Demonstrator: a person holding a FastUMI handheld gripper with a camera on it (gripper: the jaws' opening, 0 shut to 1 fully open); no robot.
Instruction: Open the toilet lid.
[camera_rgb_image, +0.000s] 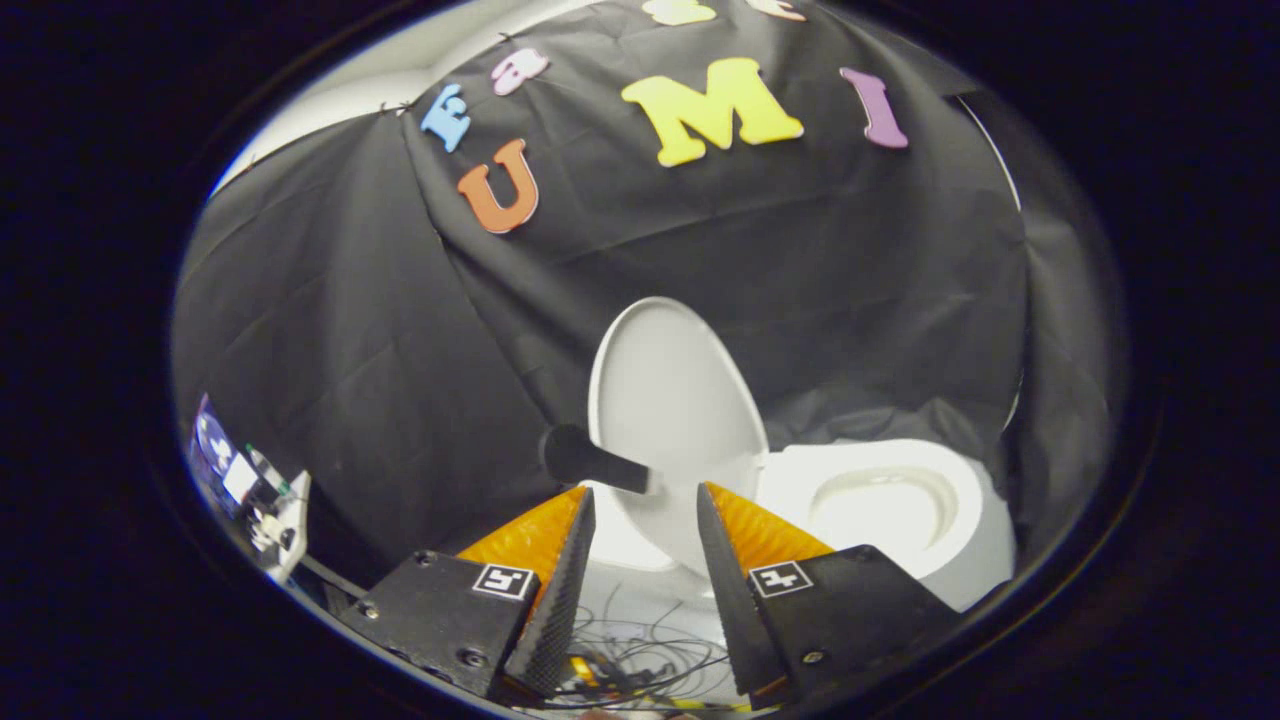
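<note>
Far left we see some equipment (262, 500) near the black cloth wall (380, 330). Next, a dark cylindrical handle (590, 462) sticks out from the toilet lid (670, 400), just ahead of the left fingertip. Lid stands raised, tilted over the bowl's left side, its edge free above our gripper (645, 495). Jaws apart with a clear gap, holding and touching nothing. Loose cables (640, 640) on the floor below the gap. Right of the lid, the toilet bowl (890, 500) sits uncovered.

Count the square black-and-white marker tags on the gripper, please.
2. One marker tag sits on the gripper's left finger base, the other tag on the right. The gripper is open before the raised toilet lid.
</note>
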